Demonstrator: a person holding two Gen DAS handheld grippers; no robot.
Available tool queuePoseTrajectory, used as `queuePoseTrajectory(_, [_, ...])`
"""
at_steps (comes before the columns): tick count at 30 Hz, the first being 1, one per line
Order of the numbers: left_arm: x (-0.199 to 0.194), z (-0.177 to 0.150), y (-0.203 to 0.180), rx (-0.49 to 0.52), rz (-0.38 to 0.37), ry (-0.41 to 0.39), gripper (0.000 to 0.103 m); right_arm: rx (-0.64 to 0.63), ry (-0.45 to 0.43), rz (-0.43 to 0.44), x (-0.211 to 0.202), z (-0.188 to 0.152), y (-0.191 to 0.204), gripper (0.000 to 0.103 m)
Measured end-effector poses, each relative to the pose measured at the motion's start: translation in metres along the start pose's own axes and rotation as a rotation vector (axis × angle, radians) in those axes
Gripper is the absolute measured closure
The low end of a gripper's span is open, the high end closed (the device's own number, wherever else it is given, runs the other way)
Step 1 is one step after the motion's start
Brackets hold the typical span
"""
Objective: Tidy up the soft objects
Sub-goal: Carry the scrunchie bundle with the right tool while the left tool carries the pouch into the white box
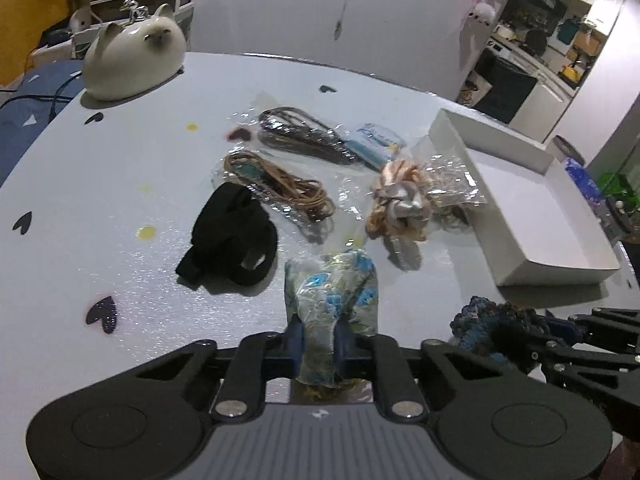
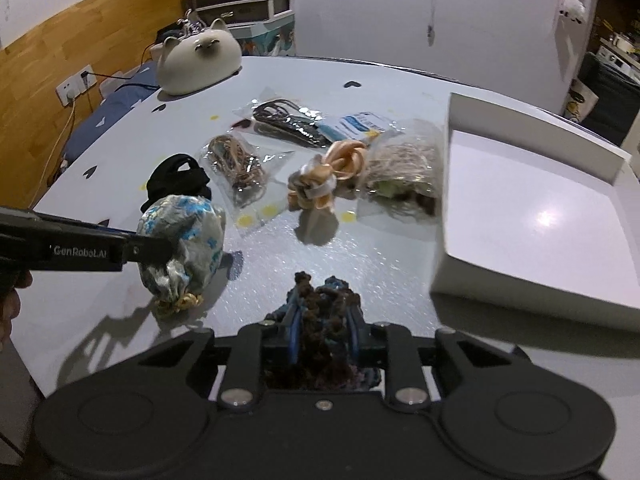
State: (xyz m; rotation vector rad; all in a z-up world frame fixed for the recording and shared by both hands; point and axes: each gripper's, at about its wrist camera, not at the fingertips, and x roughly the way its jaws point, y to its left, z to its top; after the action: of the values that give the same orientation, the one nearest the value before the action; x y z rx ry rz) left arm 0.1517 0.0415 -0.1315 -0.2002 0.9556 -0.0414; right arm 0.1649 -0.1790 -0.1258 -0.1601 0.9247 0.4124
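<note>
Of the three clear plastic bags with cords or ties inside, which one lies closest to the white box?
The bag of pale tangled ties: its edge appears to meet the white box. The brown-cord bag and dark-cord bag lie farther left.

My left jaws pinch a shiny, crinkled blue-and-silver satin scrunchie (image 1: 332, 304); my right jaws, a rough, dark knitted yarn scrunchie (image 2: 324, 312). Beyond them: glossy white tabletop (image 1: 140, 184), matt white cardboard box (image 2: 540, 216).

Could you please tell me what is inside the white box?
The white box shows only a bare white floor; the strip behind its near wall is hidden.
</note>
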Motion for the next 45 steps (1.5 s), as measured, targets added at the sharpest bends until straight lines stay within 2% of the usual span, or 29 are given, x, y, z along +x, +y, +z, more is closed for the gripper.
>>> queuePoseTrajectory(8, [-0.022, -0.008, -0.008, 0.011, -0.053, -0.032, 0.091, 0.011, -0.048, -0.015, -0.019, -0.004, 0.0, 0.08])
queuePoseTrajectory(14, [-0.047, -0.009, -0.016, 0.006, -0.053, -0.09, 0.091, 0.039, -0.122, -0.012, -0.044, -0.003, -0.009, 0.08])
queuePoseTrajectory(19, [-0.07, 0.002, -0.032, -0.016, -0.045, -0.165, 0.091, 0.079, -0.203, -0.005, -0.067, 0.003, -0.036, 0.079])
queuePoseTrajectory(25, [-0.078, 0.021, -0.077, -0.027, -0.073, -0.217, 0.091, 0.104, -0.253, -0.02, -0.086, 0.008, -0.087, 0.08])
queuePoseTrajectory(33, [-0.05, 0.047, -0.163, -0.018, -0.129, -0.227, 0.091, 0.142, -0.265, -0.078, -0.093, 0.009, -0.184, 0.08])
queuePoseTrajectory(39, [-0.008, 0.062, -0.227, -0.001, -0.177, -0.19, 0.091, 0.164, -0.255, -0.137, -0.086, 0.008, -0.261, 0.079])
queuePoseTrajectory(45, [0.041, 0.073, -0.279, 0.008, -0.227, -0.132, 0.091, 0.136, -0.217, -0.163, -0.066, 0.011, -0.307, 0.08])
